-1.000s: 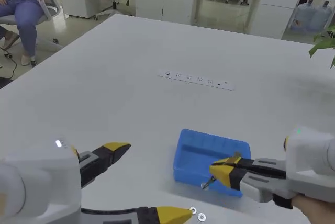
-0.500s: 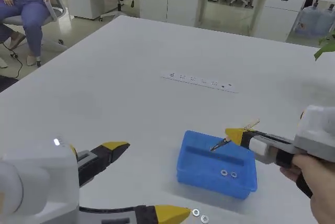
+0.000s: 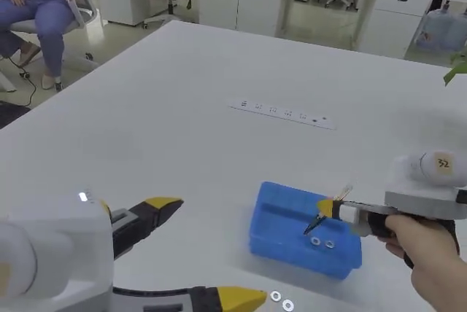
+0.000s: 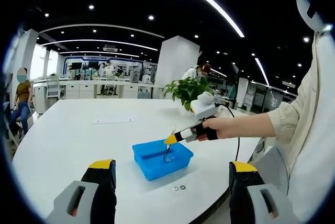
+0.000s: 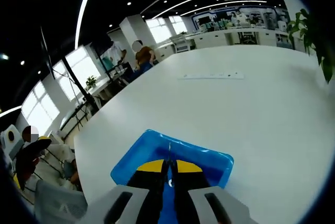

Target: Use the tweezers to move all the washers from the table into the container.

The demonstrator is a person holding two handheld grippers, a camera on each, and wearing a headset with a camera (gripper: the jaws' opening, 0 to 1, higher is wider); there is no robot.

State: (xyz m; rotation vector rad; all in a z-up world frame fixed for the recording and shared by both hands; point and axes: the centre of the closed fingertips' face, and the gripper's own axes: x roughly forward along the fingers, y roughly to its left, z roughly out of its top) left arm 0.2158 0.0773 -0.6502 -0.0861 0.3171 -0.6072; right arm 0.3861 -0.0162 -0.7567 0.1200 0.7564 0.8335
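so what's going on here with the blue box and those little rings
A person is using tweezers gripped in the right claw, with the tips pointing down into the blue container. Two washers lie inside it, and two loose washers lie on the white table at its near side. The left claw hangs open, holding nothing.

Head view looks down; both gripper views face forward, sharing the container.
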